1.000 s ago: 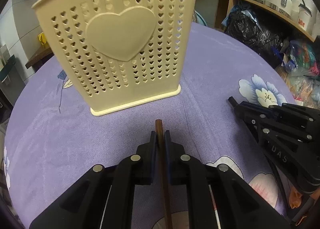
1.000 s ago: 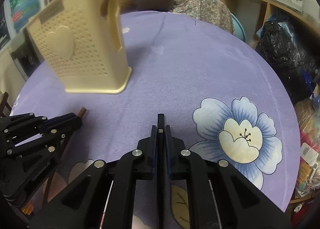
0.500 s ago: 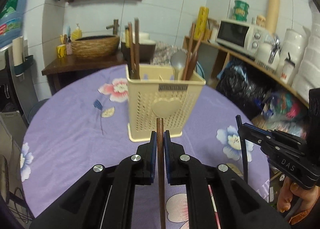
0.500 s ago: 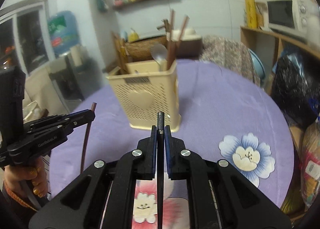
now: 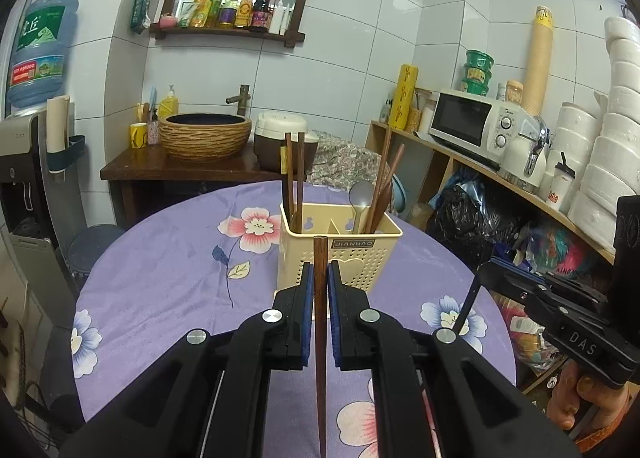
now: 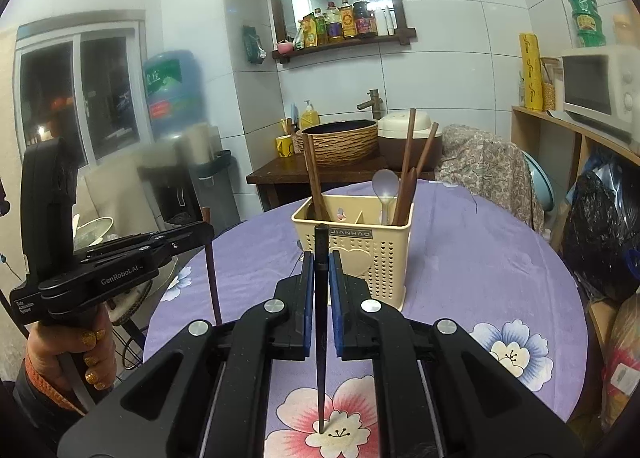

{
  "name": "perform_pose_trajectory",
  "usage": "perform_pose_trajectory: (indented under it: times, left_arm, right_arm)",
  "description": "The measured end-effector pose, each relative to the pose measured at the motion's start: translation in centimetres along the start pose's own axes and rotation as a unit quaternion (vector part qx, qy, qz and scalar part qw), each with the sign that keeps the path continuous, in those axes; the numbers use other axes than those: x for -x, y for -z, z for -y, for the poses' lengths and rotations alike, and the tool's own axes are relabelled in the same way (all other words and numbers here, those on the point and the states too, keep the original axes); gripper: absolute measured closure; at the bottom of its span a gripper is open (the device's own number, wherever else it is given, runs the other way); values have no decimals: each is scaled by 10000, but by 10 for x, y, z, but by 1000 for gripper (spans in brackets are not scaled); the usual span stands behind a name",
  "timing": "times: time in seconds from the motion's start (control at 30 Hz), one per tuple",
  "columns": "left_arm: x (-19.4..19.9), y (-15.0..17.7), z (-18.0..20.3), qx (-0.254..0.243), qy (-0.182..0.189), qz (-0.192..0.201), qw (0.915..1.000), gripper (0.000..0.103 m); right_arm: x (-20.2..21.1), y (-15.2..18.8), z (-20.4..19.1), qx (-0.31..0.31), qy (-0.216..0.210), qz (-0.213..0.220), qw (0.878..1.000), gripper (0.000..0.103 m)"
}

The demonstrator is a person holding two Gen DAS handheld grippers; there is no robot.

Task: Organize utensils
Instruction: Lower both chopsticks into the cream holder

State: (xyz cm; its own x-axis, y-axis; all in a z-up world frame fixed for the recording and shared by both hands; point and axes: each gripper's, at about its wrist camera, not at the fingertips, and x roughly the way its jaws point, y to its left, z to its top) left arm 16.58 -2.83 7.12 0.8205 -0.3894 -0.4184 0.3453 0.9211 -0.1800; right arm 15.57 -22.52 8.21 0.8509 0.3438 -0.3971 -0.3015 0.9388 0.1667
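A cream perforated utensil holder stands on the purple flowered tablecloth. It holds several brown chopsticks and a grey spoon. My left gripper is shut on a brown chopstick, raised above the table in front of the holder. My right gripper is shut on a black chopstick, also raised in front of the holder. Each gripper shows in the other's view: the right one and the left one.
A side table with a woven basin and a rice cooker stands behind the round table. Shelves with a microwave and black bags are at the right. A water dispenser is at the left.
Both grippers have risen and drawn back from the holder with their chopsticks, so the holder's top and contents show from farther away.
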Motion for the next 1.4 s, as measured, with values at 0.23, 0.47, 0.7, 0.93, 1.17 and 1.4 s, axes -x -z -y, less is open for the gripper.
perform_pose_trajectory:
  times: [0.23, 0.47, 0.7, 0.93, 1.17, 1.4]
  left_arm:
    - [0, -1, -3, 18, -23, 40, 10000, 94]
    - [2, -1, -4, 19, 2, 87, 10000, 94]
    - [5, -5, -2, -2, 16, 152, 9999, 94]
    - [9, -34, 3, -111, 196, 269, 9994, 94]
    - [23, -121, 16, -321, 219, 874, 9954, 94]
    - [-14, -177, 23, -170, -139, 1172, 9929, 94]
  right_arm:
    - [-8, -1, -4, 23, -5, -21, 10000, 94]
    - [-9, -1, -4, 47, -5, -43, 10000, 95]
    - [-10, -4, -3, -4, -123, -69, 9999, 95]
    - [-8, -30, 0, -44, -323, 37, 9995, 95]
    - [4, -128, 0, 126, -268, 678, 9973, 95]
    - [-8, -195, 12, 146, 209, 1116, 9934, 94]
